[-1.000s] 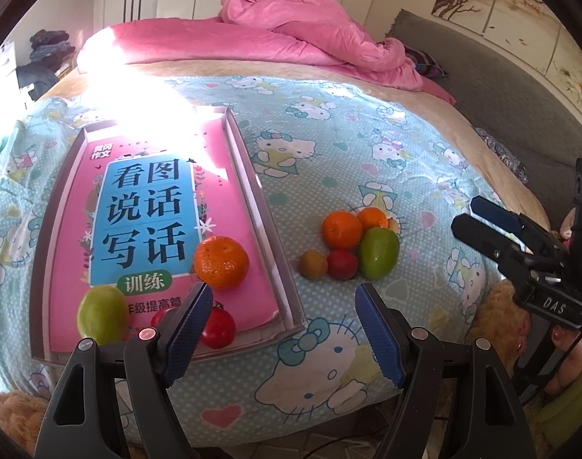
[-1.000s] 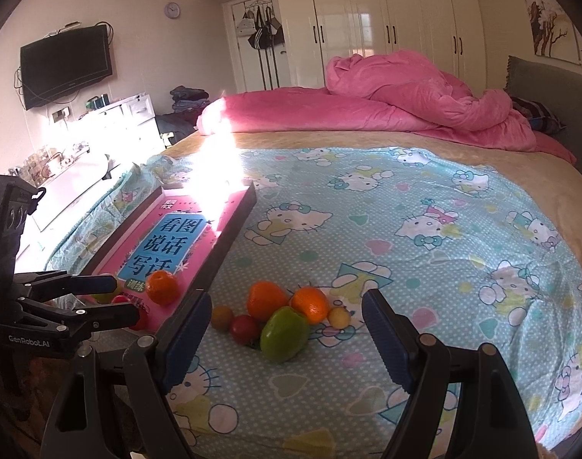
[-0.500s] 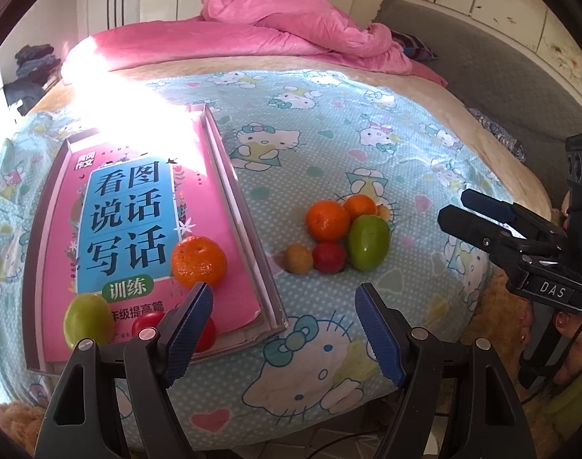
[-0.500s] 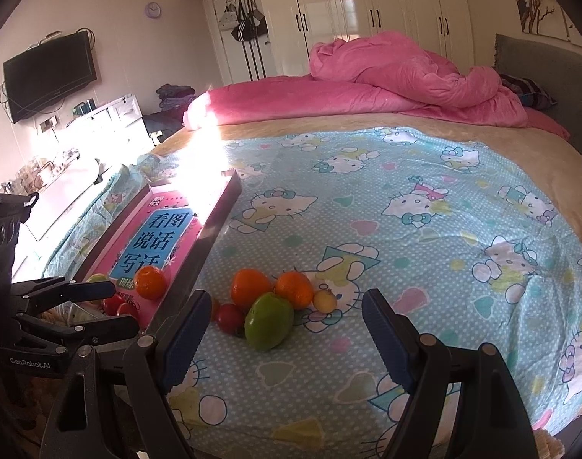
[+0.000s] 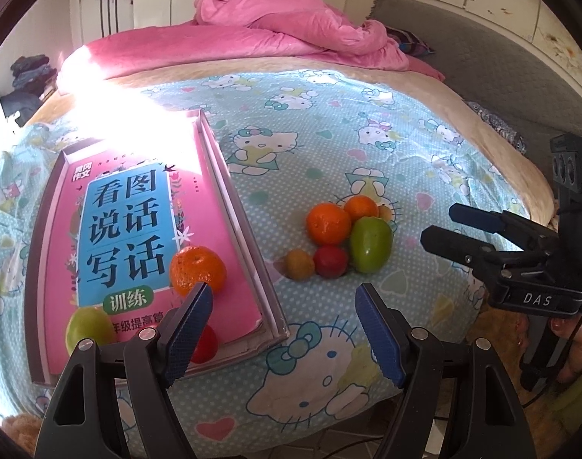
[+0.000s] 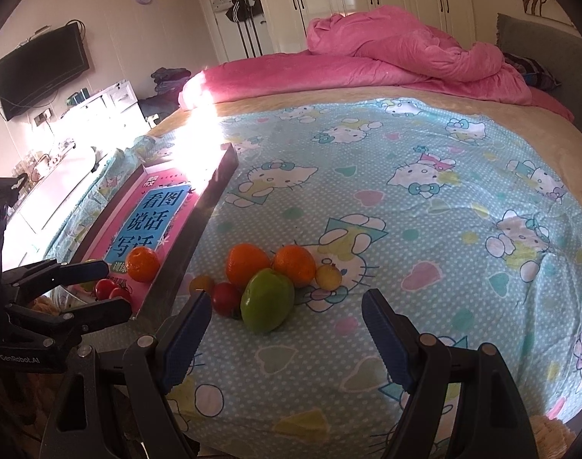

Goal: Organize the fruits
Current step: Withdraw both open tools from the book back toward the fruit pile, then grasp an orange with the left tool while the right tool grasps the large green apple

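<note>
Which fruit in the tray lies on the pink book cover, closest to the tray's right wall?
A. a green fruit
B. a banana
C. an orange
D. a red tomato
C: the orange sits on the pink book nearest the tray's right wall; the green fruit and red tomato lie nearer the front edge, and no banana shows.

A tray [image 5: 249, 225] lies on the bed [image 5: 329, 145] near its left edge, holding a book [image 5: 130, 229]. On the book sit an orange [image 5: 197, 271], a pear [image 5: 88, 329] and tomatoes [image 6: 105, 288]. Right of the tray, a cluster of fruit [image 5: 340, 241] rests on the bedsheet; a duvet [image 5: 291, 34] lies behind.
</note>
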Action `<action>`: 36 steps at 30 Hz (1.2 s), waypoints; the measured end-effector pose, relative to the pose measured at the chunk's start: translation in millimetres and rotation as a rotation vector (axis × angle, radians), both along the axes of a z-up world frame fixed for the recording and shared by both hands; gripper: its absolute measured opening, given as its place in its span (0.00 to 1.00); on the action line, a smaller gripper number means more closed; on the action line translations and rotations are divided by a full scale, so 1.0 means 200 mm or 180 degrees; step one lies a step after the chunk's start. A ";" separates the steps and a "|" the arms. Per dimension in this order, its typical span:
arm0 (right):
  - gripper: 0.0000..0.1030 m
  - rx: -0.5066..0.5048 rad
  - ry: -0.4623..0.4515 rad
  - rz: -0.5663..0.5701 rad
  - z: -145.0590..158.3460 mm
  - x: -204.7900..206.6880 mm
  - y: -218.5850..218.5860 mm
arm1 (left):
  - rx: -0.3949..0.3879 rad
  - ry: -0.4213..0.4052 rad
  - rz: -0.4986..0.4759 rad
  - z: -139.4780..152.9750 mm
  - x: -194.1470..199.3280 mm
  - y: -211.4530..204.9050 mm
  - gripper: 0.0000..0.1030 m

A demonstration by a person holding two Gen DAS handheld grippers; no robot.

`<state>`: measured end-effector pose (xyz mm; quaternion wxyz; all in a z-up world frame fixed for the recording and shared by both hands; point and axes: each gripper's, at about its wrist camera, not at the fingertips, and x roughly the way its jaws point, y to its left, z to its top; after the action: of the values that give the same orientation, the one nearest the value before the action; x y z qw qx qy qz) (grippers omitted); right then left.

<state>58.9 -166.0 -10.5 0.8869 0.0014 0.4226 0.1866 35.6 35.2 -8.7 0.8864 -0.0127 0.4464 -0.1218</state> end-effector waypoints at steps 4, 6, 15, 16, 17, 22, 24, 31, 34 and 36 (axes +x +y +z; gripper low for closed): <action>0.78 0.0017 0.0049 -0.0003 -0.01 0.00 0.00 | -0.0003 0.0001 -0.0029 0.00 0.02 -0.02 0.76; 0.78 0.0026 0.0083 -0.0002 -0.02 0.01 0.00 | -0.0032 -0.0003 -0.0046 0.01 0.04 -0.03 0.76; 0.78 0.0032 0.0187 0.0061 -0.07 0.03 0.04 | -0.0006 0.0003 -0.0110 0.03 0.18 -0.09 0.76; 0.78 0.0031 0.0197 0.0064 -0.07 0.04 0.05 | 0.0024 -0.0010 -0.0131 0.03 0.19 -0.10 0.76; 0.78 0.0030 0.0210 0.0063 -0.08 0.04 0.05 | 0.0045 -0.0017 -0.0149 0.03 0.20 -0.11 0.76; 0.78 0.0082 0.0276 0.0047 -0.10 0.06 0.05 | 0.0102 0.0025 -0.0215 0.03 0.28 -0.15 0.76; 0.78 0.0091 0.0295 0.0037 -0.11 0.07 0.05 | 0.0099 0.0064 -0.0245 0.02 0.31 -0.16 0.76; 0.78 0.0219 0.0335 0.0018 -0.13 0.09 0.06 | 0.0025 0.0153 -0.0298 0.00 0.38 -0.18 0.76; 0.78 0.0239 0.0363 -0.0004 -0.15 0.10 0.06 | 0.0062 0.0204 -0.0322 -0.01 0.40 -0.19 0.76; 0.77 0.0268 0.0387 -0.0035 -0.16 0.11 0.06 | 0.0110 0.0245 -0.0325 -0.03 0.42 -0.20 0.76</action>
<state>80.6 -154.5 -42.1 0.8598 0.0524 0.4674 0.1990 119.3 -5.0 -14.8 0.8613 0.0207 0.4822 -0.1585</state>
